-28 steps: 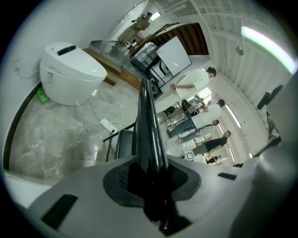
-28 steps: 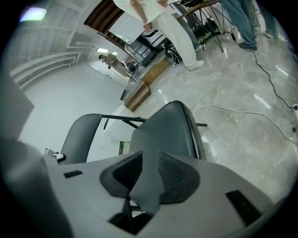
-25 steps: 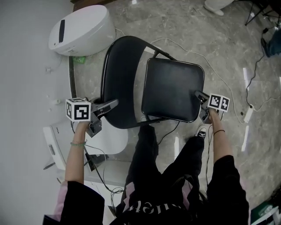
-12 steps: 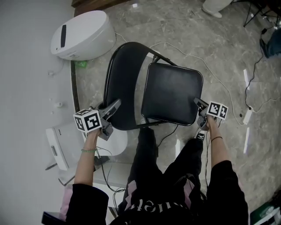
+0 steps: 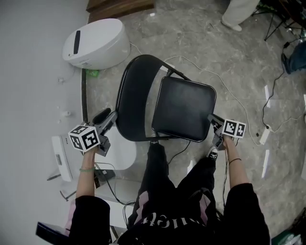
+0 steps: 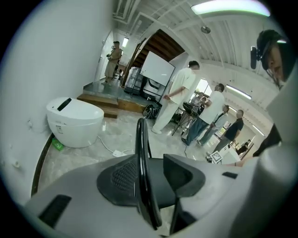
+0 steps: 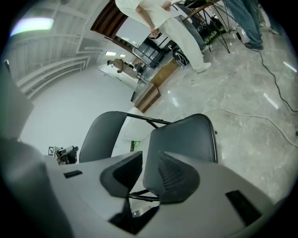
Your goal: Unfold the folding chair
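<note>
The black metal folding chair (image 5: 136, 100) stands on the grey marble floor (image 5: 239, 72) between both hands, backrest left, seat right. The left gripper (image 5: 109, 118) is opening its jaws around the backrest rim (image 6: 142, 167), apparently without pinching it. The right gripper (image 5: 212, 119) is clamped narrowly on the padded seat (image 5: 184, 107) at its near-right corner. A white rounded appliance (image 5: 98, 43) sits far left, and a white cable (image 5: 229, 91) trails on the right.

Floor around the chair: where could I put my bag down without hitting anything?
Barest: the marble floor beyond the chair, bordered by the white appliance, the wooden step and a bystander's trouser leg. The seat top is bare too. Crowded: lower left by the wall, with white devices and cables, and right, around the power strip.
</note>
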Available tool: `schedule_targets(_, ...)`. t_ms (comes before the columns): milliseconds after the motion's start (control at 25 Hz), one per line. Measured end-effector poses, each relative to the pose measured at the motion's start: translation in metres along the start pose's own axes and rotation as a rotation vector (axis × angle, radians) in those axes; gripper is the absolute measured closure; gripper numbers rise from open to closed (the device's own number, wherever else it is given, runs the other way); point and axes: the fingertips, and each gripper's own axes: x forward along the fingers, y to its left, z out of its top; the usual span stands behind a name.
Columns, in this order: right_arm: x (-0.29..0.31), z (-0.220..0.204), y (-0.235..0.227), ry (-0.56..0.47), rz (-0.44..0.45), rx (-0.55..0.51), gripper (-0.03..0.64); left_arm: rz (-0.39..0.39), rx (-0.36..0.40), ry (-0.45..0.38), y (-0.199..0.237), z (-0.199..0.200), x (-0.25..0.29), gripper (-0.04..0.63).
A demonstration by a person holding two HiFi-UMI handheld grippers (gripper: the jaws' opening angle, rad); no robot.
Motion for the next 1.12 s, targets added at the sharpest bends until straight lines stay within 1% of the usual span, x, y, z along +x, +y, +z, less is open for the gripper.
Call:
schedule_targets(120, -0.015, 0.01, 0.023, -0.018, 0.019, -0.04, 0.5, -0.031, -0.005, -0.066, -0.031, 0.02, -0.008, 0.425)
schedule_targets(280, -0.051, 0.022, 0.049, -0.038, 0.047, -0.083, 0.5, -0.06, 0.018, -0.117, -0.091, 0.033, -0.002, 0.425)
schedule_targets(440, -0.098, 0.03, 0.064, -0.053, 0.088, -0.11, 0.512, -0.087, -0.032, -0.172, -0.16, 0.028, 0.009, 0.436)
schedule_targets(520, -0.124, 0.033, 0.068, -0.059, 0.106, -0.113, 0.524, -0.078, -0.052, -0.193, -0.195, 0.019, 0.01, 0.474)
schedule_targets(640, -0.167, 0.039, 0.07, -0.074, 0.135, -0.104, 0.534, -0.034, -0.083, -0.221, -0.249, -0.001, 0.01, 0.531)
schedule_targets(760, -0.208, 0.044, 0.077, -0.069, 0.167, -0.12, 0.541, 0.007, -0.136, -0.271, -0.3, -0.018, 0.01, 0.56)
schedule_targets(880, -0.241, 0.047, 0.086, -0.044, 0.196, -0.179, 0.548, 0.033, -0.177, -0.309, -0.351, -0.032, 0.012, 0.566)
schedule_targets(960, -0.257, 0.047, 0.094, -0.03, 0.203, -0.233, 0.551, 0.035, -0.2, -0.324, -0.381, -0.04, 0.015, 0.571)
schedule_targets(1120, -0.271, 0.034, 0.128, -0.015, 0.237, -0.342, 0.557, 0.037, -0.238, -0.33, -0.417, -0.059, 0.008, 0.574)
